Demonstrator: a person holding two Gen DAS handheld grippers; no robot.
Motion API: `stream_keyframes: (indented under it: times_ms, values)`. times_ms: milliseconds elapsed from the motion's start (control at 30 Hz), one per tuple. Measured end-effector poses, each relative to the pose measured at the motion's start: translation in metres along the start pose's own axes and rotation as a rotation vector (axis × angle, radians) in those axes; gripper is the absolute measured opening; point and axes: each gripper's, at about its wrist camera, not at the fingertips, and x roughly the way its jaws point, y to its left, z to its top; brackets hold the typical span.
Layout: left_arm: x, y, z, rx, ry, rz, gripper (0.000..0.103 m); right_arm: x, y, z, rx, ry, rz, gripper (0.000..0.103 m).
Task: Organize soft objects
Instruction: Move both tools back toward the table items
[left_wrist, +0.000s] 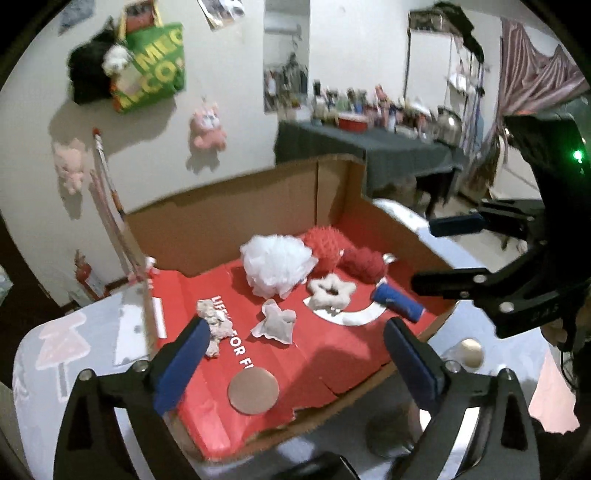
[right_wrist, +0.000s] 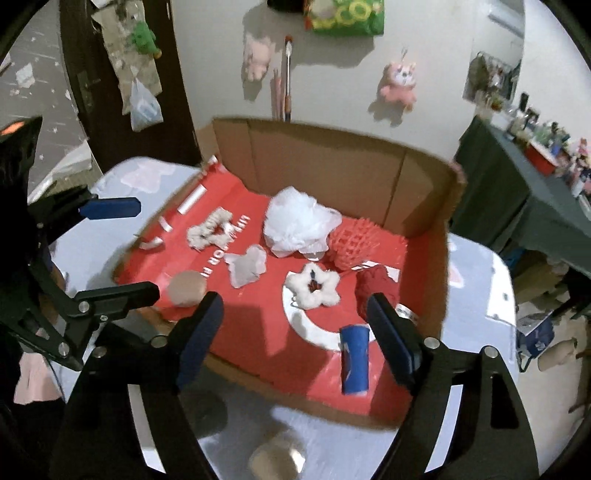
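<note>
A cardboard box (left_wrist: 236, 199) (right_wrist: 332, 162) with a red floor holds the soft objects: a white mesh puff (left_wrist: 277, 264) (right_wrist: 299, 221), a red spiky ball (left_wrist: 327, 245) (right_wrist: 364, 243), a red yarn ball (left_wrist: 364, 262) (right_wrist: 376, 286), a white flower-shaped plush (left_wrist: 330, 291) (right_wrist: 314, 286), a grey star pouch (left_wrist: 275, 321) (right_wrist: 247, 266), a cream knitted piece (left_wrist: 216, 326) (right_wrist: 210, 232) and a blue roll (left_wrist: 397, 302) (right_wrist: 354, 360). My left gripper (left_wrist: 295, 354) is open and empty above the box's near edge. My right gripper (right_wrist: 295, 339) is open and empty, the blue roll between its fingers' line.
A brown disc (left_wrist: 253, 391) (right_wrist: 186, 288) lies on the red floor. The box sits on a white table (left_wrist: 55, 354) (right_wrist: 476, 295). A dark cluttered side table (left_wrist: 369, 147) (right_wrist: 517, 192) stands behind. Plush toys and a green bag (left_wrist: 151, 66) hang on the wall.
</note>
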Motion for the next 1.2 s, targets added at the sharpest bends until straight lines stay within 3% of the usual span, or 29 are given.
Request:
stream_keyframes:
  times_ms: [67,333,567,867,1200]
  values:
    - [-0.022,-0.004,-0.006,-0.019,-0.054,0.035,0.102,-0.025,0.007,-0.008,0.010,-0.040,-0.009,0.081]
    - [-0.081,-0.028,-0.045,-0.039,-0.183,0.060,0.103,-0.098,0.044,-0.056,-0.018,-0.196,-0.094,0.087]
    - [-0.118,-0.053,-0.085,-0.103,-0.271,0.061,0.103,-0.130,0.074,-0.109,-0.012,-0.325,-0.213,0.089]
    - [-0.136,-0.081,-0.139,-0.138,-0.387,0.190,0.103,-0.139,0.088,-0.174,0.045,-0.431,-0.293,0.093]
    - [-0.107,-0.091,-0.183,-0.176,-0.375,0.229,0.103,-0.110,0.091,-0.225,0.085,-0.466,-0.322,0.094]
